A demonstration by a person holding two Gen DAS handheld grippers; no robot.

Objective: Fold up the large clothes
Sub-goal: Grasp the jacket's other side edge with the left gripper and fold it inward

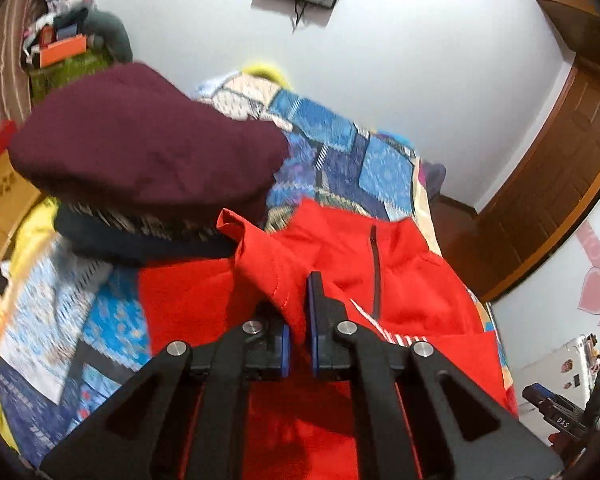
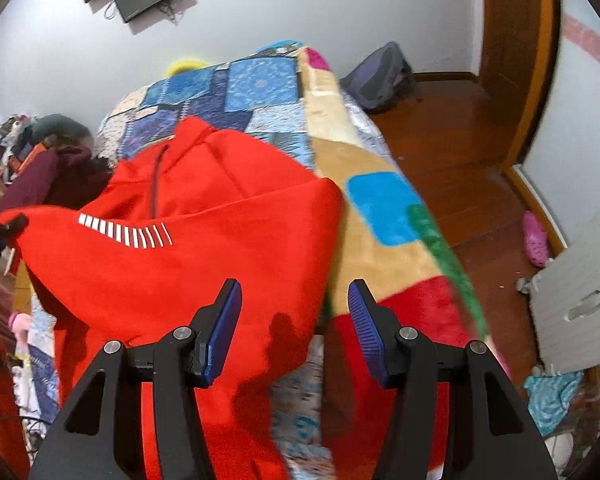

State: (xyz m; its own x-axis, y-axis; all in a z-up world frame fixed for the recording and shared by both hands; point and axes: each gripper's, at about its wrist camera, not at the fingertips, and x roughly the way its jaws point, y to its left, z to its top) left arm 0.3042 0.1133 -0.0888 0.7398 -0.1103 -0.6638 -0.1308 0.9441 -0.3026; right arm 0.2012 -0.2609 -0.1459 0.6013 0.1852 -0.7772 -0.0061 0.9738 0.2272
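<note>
Red fleece sweatshirt (image 2: 204, 248) spread on bed (image 2: 380, 208), collar toward 12 o'clock. Left tongs (image 1: 298, 312) pinch sleeve fold, lifted, likely for folding inward. Right tongs (image 2: 294, 312) gape wide, empty, over hem. Maroon folded pile (image 1: 148, 140) at 10 o'clock.
</note>
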